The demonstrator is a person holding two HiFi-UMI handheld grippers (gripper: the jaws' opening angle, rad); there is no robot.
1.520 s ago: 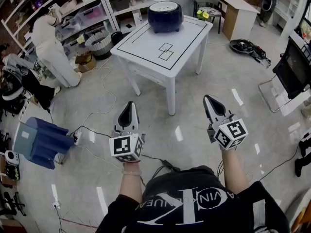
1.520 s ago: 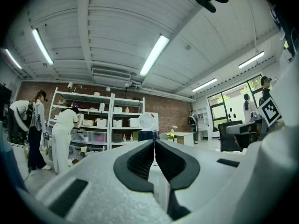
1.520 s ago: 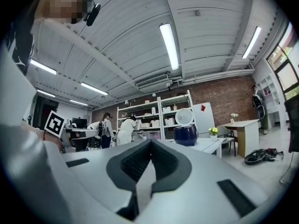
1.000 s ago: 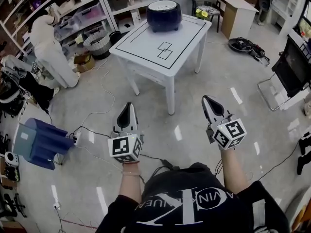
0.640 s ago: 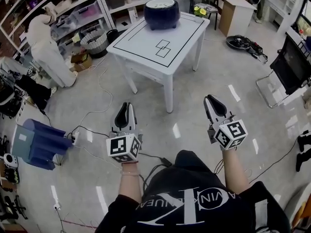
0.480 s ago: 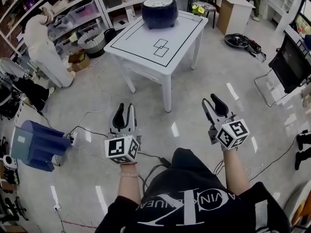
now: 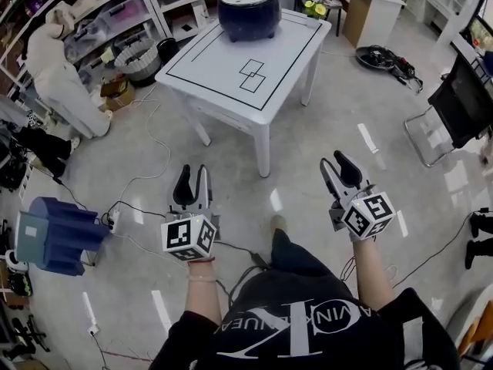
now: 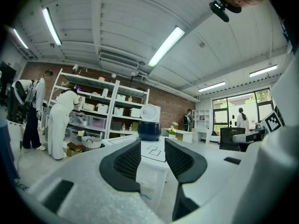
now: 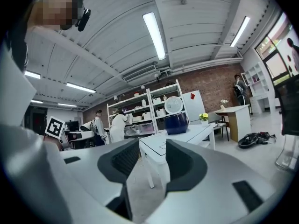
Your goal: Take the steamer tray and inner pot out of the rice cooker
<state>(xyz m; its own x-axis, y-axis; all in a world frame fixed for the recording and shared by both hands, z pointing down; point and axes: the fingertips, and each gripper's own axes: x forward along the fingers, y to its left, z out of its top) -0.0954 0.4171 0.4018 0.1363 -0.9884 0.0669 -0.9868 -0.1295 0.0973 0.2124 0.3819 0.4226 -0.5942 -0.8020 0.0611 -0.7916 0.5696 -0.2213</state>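
Note:
The dark blue rice cooker (image 7: 248, 10) with its white lid down stands at the far side of the white table (image 7: 231, 91); the steamer tray and inner pot are hidden inside it. Both grippers hang over the floor, well short of the table. My left gripper (image 7: 191, 179) points level at the cooker (image 8: 149, 130), its jaws opening with nothing between them. My right gripper (image 7: 339, 165) is the same: jaws opening and empty, the cooker (image 9: 176, 122) far ahead between its fingers.
A person in white (image 7: 50, 68) bends at the shelves on the left, beside a round basket (image 7: 137, 58). A blue bin (image 7: 54, 233) and cables (image 7: 146, 183) lie on the floor at left. A black chair (image 7: 462, 102) stands at right, a desk (image 7: 373, 2) behind.
Both grippers went from shut to open. The table and cooker have slid up and left in the head view, and the person's foot now shows between the grippers.

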